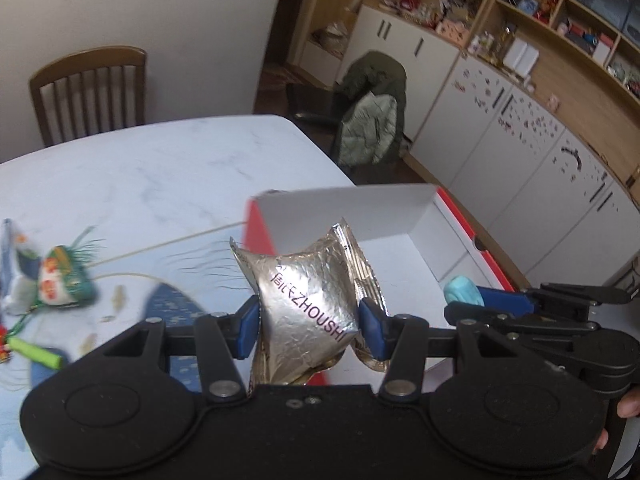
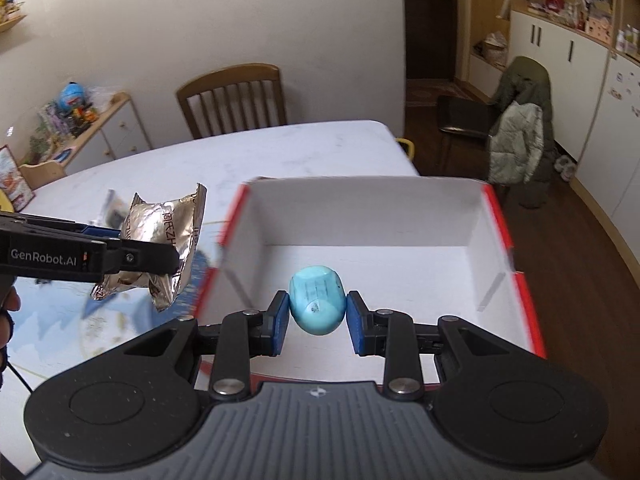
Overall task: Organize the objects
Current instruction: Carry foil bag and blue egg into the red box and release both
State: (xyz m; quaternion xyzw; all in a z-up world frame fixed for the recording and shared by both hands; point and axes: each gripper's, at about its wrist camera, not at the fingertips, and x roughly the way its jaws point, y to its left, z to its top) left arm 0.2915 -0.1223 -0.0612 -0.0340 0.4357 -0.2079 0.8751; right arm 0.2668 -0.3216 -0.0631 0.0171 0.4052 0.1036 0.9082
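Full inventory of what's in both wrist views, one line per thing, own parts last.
foil packet: 1, silver, clamped in left tongs beside the box's left wall
egg-shaped object: 1, light blue, clamped in right tongs above the box floor
box: 1, white inside with red outside, open, on the table
table: 1, white marble-look
small trinkets: several, green, white and orange, blurred, on the table at left
wooden chair: 1, brown, behind the table
jacket: 1, olive and pale, draped over a dark chair
cabinets: white doors, wood shelves above, along the right wall
left tongs: 1, black with blue pads
right tongs: 1, black with blue pads
hand: part, at left edge
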